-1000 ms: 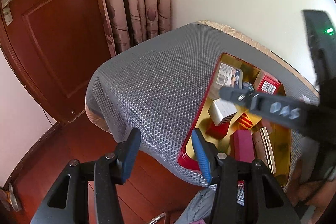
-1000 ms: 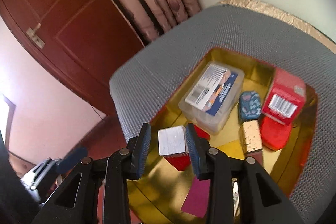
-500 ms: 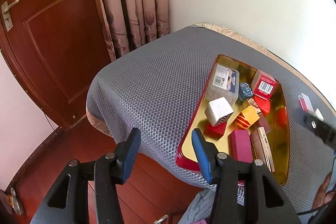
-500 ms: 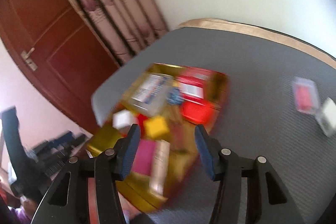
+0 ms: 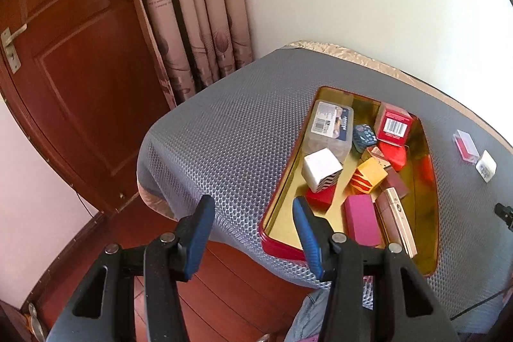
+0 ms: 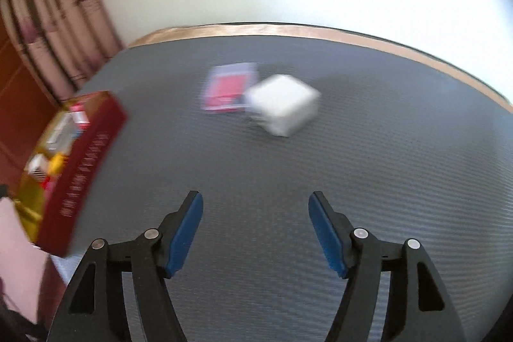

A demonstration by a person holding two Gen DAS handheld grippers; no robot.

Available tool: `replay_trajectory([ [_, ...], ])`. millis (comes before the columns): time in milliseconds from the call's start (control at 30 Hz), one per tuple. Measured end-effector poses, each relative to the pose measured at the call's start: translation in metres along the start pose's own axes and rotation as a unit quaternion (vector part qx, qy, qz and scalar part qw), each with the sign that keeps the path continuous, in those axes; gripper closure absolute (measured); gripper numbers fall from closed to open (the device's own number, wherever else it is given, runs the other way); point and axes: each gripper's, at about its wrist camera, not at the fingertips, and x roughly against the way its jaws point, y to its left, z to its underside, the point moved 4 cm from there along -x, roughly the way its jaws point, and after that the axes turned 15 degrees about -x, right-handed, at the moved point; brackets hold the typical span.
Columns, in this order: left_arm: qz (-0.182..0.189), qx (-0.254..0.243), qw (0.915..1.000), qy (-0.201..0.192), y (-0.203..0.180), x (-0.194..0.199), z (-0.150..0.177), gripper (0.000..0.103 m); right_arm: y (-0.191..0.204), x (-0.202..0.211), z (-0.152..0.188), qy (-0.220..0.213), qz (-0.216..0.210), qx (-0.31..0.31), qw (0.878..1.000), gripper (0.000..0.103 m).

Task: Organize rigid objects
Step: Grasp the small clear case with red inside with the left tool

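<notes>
A red tin tray [image 5: 279, 246] with a gold inside sits on the grey mat and holds several small boxes, among them a white cube [image 5: 321, 169], a yellow box [image 5: 368, 175] and a pink box [image 5: 361, 219]. My left gripper [image 5: 253, 213] is open and empty, hovering at the tray's near left corner. My right gripper [image 6: 256, 207] is open and empty above the mat, facing a white cube [image 6: 285, 104] and a clear case with a red insert [image 6: 231, 87]. Both also show in the left wrist view: the case [image 5: 466, 146] and the cube [image 5: 485, 165]. The tray [image 6: 80, 175] lies at left.
The grey mesh mat [image 5: 231, 130] covers a table whose near edge drops to a wooden floor [image 5: 224, 294]. A wall lies behind the table, with curtains [image 5: 192, 5] and a red-brown door [image 5: 73, 69] at the left.
My right gripper let go of the white cube in the tray, opened, and swung right to face the two items on the mat. The left gripper stayed open and nearly still.
</notes>
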Motion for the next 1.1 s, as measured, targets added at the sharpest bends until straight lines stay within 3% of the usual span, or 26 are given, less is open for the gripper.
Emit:
replay_trajectory([
  [200, -0.003, -0.042, 0.9989, -0.020, -0.025, 0.017, -0.010, 0.051, -0.056, 0.003, 0.000, -0.027, 0.071, 0.012, 0.997, 0.024],
  [333, 0.032, -0.081, 0.9961, -0.018, -0.058, 0.022, -0.021, 0.048, -0.080, 0.002, 0.002, -0.030, 0.084, 0.000, 0.996, 0.022],
  [467, 0.090, -0.121, 0.9885, -0.013, -0.105, 0.026, -0.041, 0.048, -0.089, 0.010, -0.004, -0.043, 0.067, -0.017, 0.997, 0.009],
  [700, 0.191, -0.168, 0.9672, 0.007, -0.205, 0.014, -0.110, 0.047, -0.094, 0.014, -0.003, -0.033, 0.012, -0.045, 0.998, 0.008],
  [833, 0.212, -0.193, 0.9575, 0.037, -0.263, -0.020, -0.153, 0.047, -0.094, 0.017, -0.002, -0.029, -0.012, -0.045, 0.998, 0.007],
  [1000, 0.244, -0.190, 0.9478, 0.079, -0.312, -0.064, -0.188, 0.047, -0.093, 0.021, -0.001, -0.028, -0.045, -0.047, 0.997, 0.006],
  [1100, 0.241, -0.201, 0.9454, 0.089, -0.337, -0.085, -0.201, 0.047, -0.091, 0.019, -0.002, -0.023, -0.061, -0.045, 0.997, 0.006],
])
